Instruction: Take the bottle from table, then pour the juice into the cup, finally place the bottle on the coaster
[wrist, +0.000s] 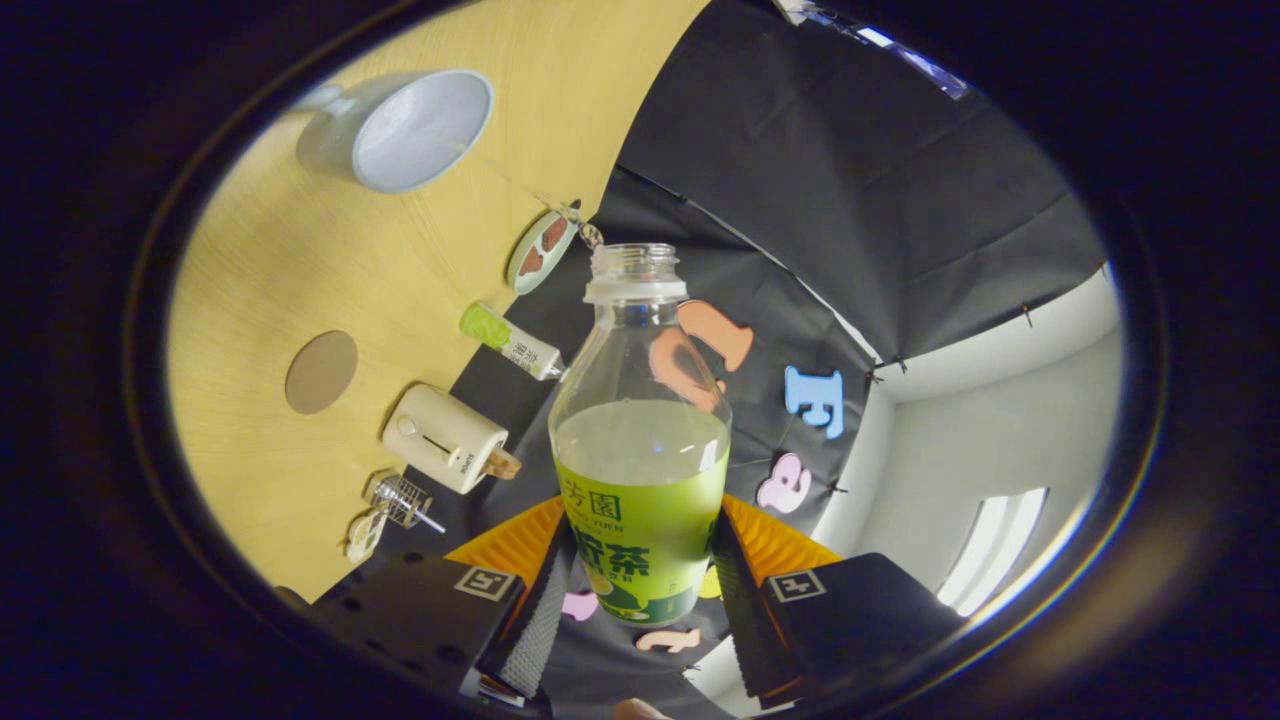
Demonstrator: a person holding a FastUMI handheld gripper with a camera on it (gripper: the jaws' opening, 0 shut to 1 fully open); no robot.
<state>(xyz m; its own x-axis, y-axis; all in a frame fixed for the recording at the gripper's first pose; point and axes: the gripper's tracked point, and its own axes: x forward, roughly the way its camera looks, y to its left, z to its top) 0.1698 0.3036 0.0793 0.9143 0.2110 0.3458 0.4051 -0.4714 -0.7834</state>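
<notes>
Presently, items left to right. Table: tan wood, seen tilted, off to the left of the claw. Cup: pale, mouth facing the camera, on the table, far beyond the fingers. Coaster: round brown disc, flat on the table, well apart from the cup. White boxy appliance: near the table's edge, just beside the coaster. Small green-and-white tube and an oval dish: along the same edge. Bottle: clear, uncapped, green label, about half full of pale juice, lifted clear of the table. Claw: both fingers press the bottle's labelled lower body, pinching it.
</notes>
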